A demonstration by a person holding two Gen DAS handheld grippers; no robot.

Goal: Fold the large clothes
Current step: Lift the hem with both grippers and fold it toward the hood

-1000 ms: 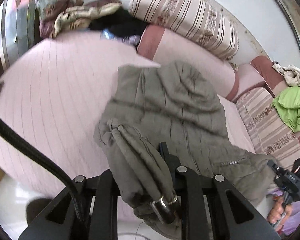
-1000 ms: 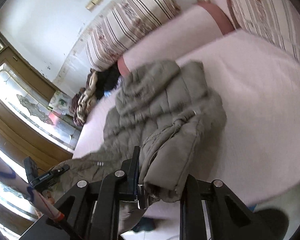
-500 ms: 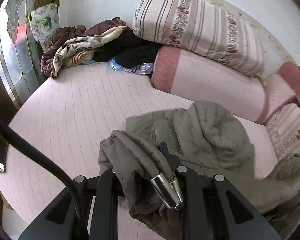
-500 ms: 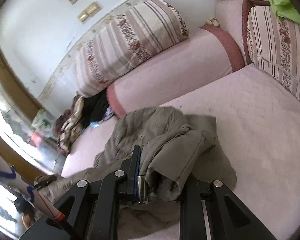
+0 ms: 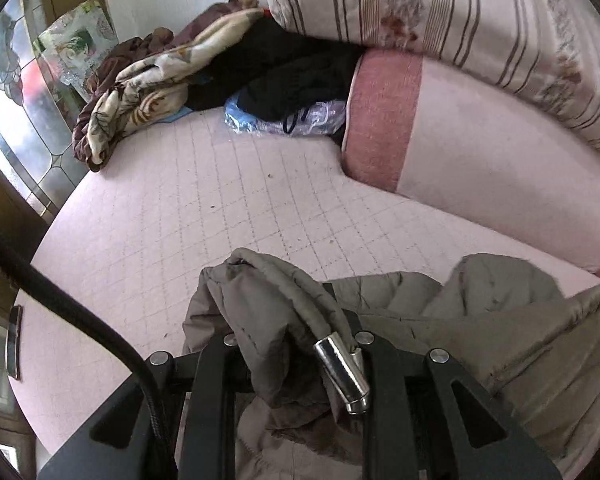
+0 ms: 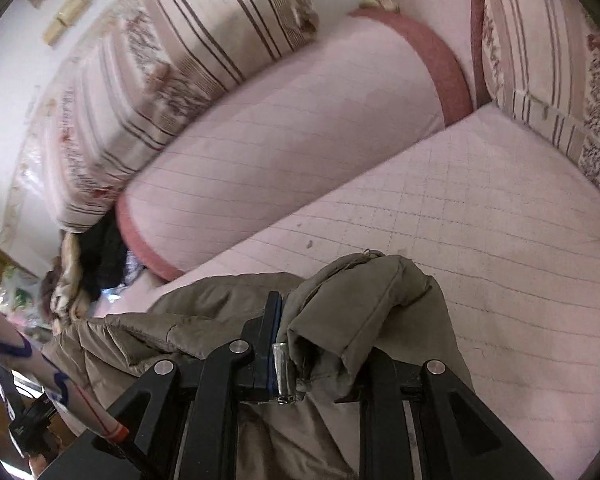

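An olive-green padded jacket (image 5: 480, 320) hangs between my two grippers, low over the pink quilted sofa seat (image 5: 204, 216). My left gripper (image 5: 296, 344) is shut on a bunched edge of the jacket, with a silver cord end (image 5: 342, 372) lying across its jaws. In the right wrist view my right gripper (image 6: 320, 344) is shut on another bunched edge of the same jacket (image 6: 364, 304), over the seat (image 6: 480, 216). Most of the jacket sags between and below the grippers, partly hidden.
A heap of clothes and a blanket (image 5: 148, 84) lies at the seat's far left, with a plastic bag (image 5: 284, 120). A pink bolster (image 5: 480, 156) and striped cushions (image 6: 172, 68) line the back. A striped side cushion (image 6: 560, 60) stands at right.
Both grippers have moved forward and lower toward the sofa back, carrying the jacket. The spread jacket body, earlier ahead of the grippers, now lies mostly beside and beneath them.
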